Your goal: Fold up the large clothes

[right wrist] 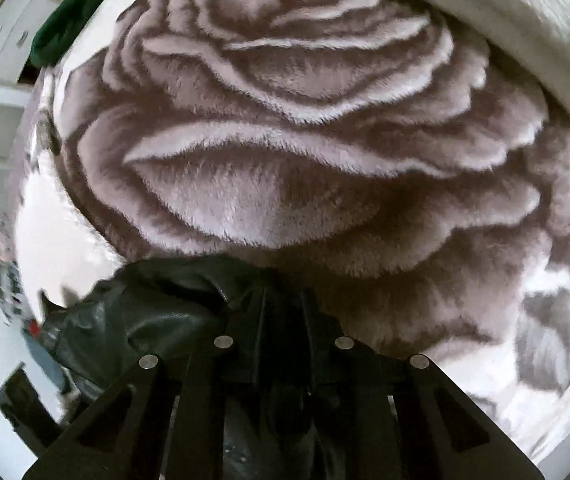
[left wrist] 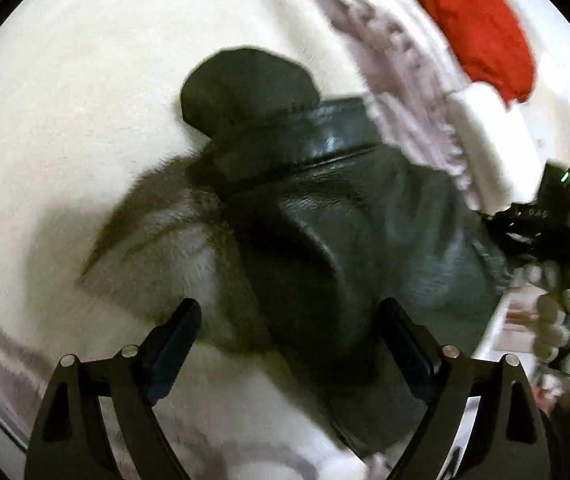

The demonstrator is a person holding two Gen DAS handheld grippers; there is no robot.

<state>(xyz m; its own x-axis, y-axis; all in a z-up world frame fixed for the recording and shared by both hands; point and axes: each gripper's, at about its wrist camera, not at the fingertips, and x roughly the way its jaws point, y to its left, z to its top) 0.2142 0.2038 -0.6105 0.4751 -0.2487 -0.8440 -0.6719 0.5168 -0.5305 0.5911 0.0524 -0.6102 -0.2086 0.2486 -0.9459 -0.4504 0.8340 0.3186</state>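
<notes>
A: Plush blanket (right wrist: 285, 140) w/ a big grey rose print covers the whole surface; white sheet (left wrist: 65, 120) beside it in the left wrist view. Red cloth (left wrist: 481, 28) lies far up toward the blanket's upper-right edge there, and a dark green item (right wrist: 73, 12) sits off the blanket's upper-left edge in the right wrist view.

B: Where's the garment?

A: Black leather jacket (left wrist: 345, 208) lies crumpled on the white sheet, approx. mid-frame, its rounded dark flap (left wrist: 245, 88) pointing away toward the top. One end runs toward the blanket edge on the right.

B: Left gripper?

A: Left gripper (left wrist: 289, 320) has its fingers wide apart, nothing pinched. A fold of the jacket sits between them, nearer the right finger (left wrist: 401, 336); can't tell if that pad touches leather. Left finger (left wrist: 177, 328) is over white sheet and a grey shadowed patch, clear of the jacket.

B: Right gripper?

A: Right gripper (right wrist: 283, 304) has its fingers drawn nearly together, clamped on a bunch of the jacket. Leather wrinkles out to the left of the fingers, over the blanket's lower-left part. Rest hangs under the gripper, mostly hidden.

B: Anything else?

A: Blurred black gripper body w/ a hand (left wrist: 553, 312) at the right edge, left view.
</notes>
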